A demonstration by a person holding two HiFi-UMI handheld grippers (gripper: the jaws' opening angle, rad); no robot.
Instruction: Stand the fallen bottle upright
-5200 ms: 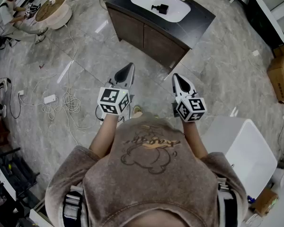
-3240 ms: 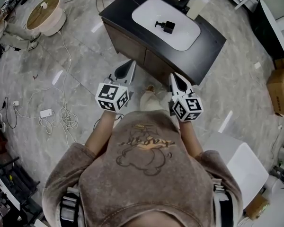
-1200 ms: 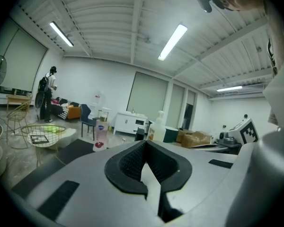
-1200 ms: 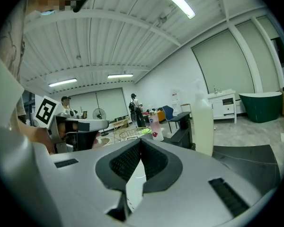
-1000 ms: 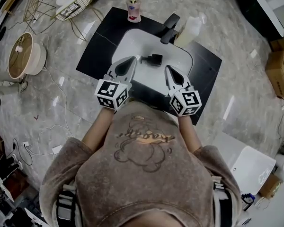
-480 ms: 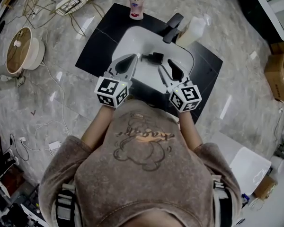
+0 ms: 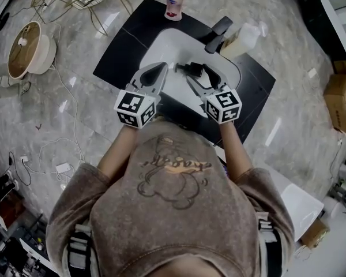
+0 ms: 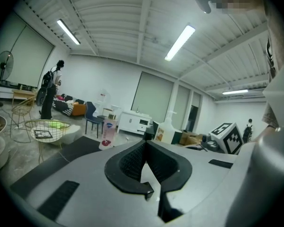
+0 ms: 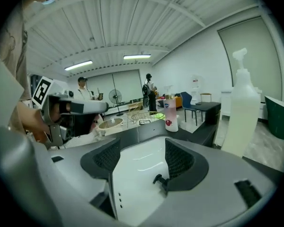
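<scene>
Head view alone: we look down on the whole black counter (image 7: pixel 132 30), its white basin (image 7: pixel 172 44) and the black tap (image 7: pixel 219 27). The fallen bottle (image 7: pixel 190 68), small and black, lies on its side in the basin, right at the tips of the right gripper (image 7: pixel 198 75).
Right gripper view alone: of that bottle we get only a small black spout-like bit beside one pad. Two people (image 9: pixel 83 86) stand far back in the room.
Left gripper view alone: it looks level across the counter, so neither the basin floor nor the fallen bottle shows. The other gripper's marker cube (image 8: pixel 227 137) sits at the right, and one person (image 8: pixel 49 96) stands far off at the left.
Left gripper (image 7: pixel 159 68): its jaws are pressed together with nothing between them, and it hangs over the near edge of the basin.
Right gripper: its jaws are spread wide and have just been opening. We see bare white basin between the pads, which press on nothing. Whether one pad touches the bottle we cannot tell.
Bottles: we count three. One is the fallen black one. The pink bottle (image 7: pixel 173 3) stands upright at the counter's far edge, and the pale pump bottle (image 7: pixel 242 38) stands upright just beside the tap.
Grippers: two.
Tap and basin: one of each.
</scene>
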